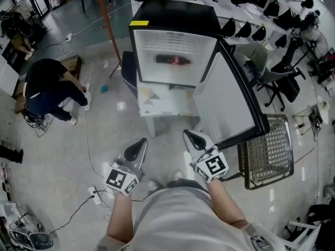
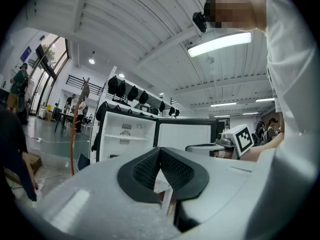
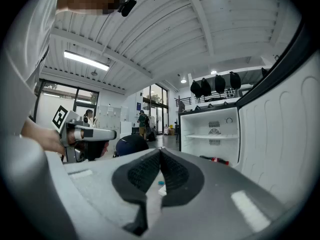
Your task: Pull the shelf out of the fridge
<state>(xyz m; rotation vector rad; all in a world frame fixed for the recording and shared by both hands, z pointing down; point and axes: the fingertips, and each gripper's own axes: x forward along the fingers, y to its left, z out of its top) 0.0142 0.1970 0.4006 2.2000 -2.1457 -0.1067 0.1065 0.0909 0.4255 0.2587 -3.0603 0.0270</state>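
— Both pairs of jaws closed?
— Yes: left gripper (image 1: pixel 140 143) and right gripper (image 1: pixel 189 136), tips together, empty (side by side), well short of the open fridge (image 1: pixel 172 14); its shelf (image 3: pixel 215 136) sits inside, above a bottle (image 3: pixel 215 159).

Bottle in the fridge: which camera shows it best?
The head view: the bottle lies on its side in the open fridge, unobstructed. The right gripper view shows it small, under the shelf; the left gripper view barely shows it.
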